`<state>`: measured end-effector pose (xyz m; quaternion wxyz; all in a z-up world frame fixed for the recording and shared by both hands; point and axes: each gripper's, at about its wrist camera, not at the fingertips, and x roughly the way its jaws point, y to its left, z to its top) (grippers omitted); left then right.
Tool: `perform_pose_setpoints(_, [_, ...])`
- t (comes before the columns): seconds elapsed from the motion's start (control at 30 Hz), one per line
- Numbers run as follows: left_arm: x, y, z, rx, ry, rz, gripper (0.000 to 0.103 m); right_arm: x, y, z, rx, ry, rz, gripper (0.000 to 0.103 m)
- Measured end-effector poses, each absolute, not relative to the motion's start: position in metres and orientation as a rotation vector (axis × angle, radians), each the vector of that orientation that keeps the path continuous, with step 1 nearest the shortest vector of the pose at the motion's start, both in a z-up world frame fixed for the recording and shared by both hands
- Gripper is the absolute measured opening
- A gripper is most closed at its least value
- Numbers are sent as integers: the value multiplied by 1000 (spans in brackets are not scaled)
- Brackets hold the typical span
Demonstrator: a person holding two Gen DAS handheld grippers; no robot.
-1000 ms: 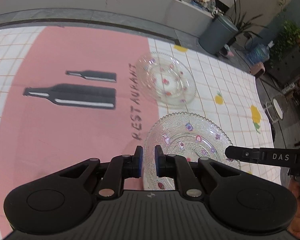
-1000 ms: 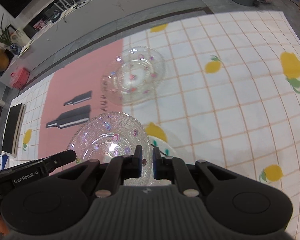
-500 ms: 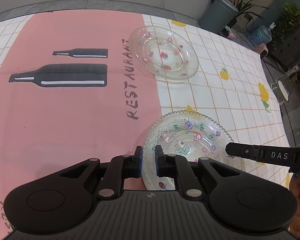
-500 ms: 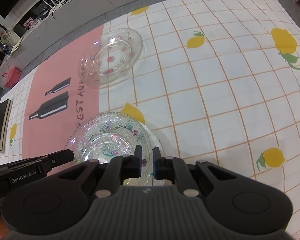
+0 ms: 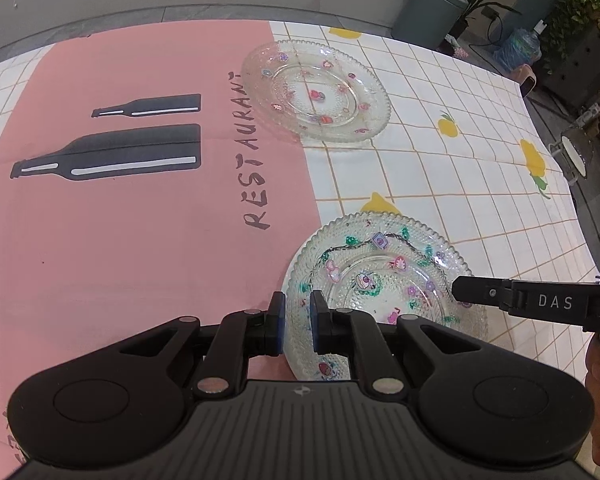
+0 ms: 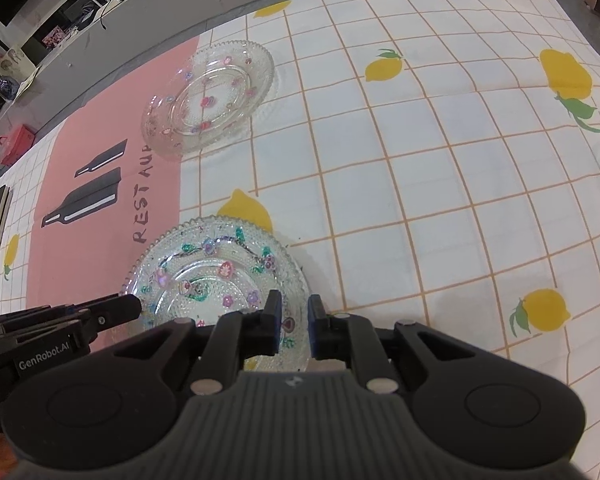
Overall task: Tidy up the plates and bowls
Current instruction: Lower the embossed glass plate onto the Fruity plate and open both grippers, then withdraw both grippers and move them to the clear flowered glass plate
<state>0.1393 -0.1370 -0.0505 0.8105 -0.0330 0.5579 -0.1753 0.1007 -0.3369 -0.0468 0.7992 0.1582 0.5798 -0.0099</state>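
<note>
Both grippers, left and right, pinch opposite rims of the near plate; the far plate lies beyond. Keep it level, carry it over and lower it centred

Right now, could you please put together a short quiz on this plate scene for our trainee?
1. True or false: the left gripper and right gripper both clamp the rim of the near clear beaded glass plate with purple and green decals.
2. How many glass plates are in view?
3. The far clear glass plate with pink decals lies: A) only on pink print, B) across the pink-white border, C) stacked on the near plate.

Key: 1 true; 2 two; 3 B.
</note>
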Motion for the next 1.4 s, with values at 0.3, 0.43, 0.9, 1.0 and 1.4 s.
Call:
perform_pose_setpoints(0.3, [134, -148, -49, 25, 1172, -372, 13, 100, -324, -46, 233, 1239, -26, 12])
perform_pose_setpoints(0.43, [133, -152, -50, 67, 1168, -373, 14, 102, -321, -44, 195, 1238, -25, 12])
perform_pose_setpoints(0.9, [138, -147, -52, 18, 1187, -370, 19, 101, -325, -45, 211, 1221, -12, 16])
perform_pose_setpoints(1.0, [142, -140, -52, -8, 1193, -352, 26, 99, -325, -45, 183, 1207, -26, 29])
perform_pose_setpoints(1.4, [149, -106, -38, -86, 1152, -313, 34, 98, -351, -24, 282, 1142, -30, 31])
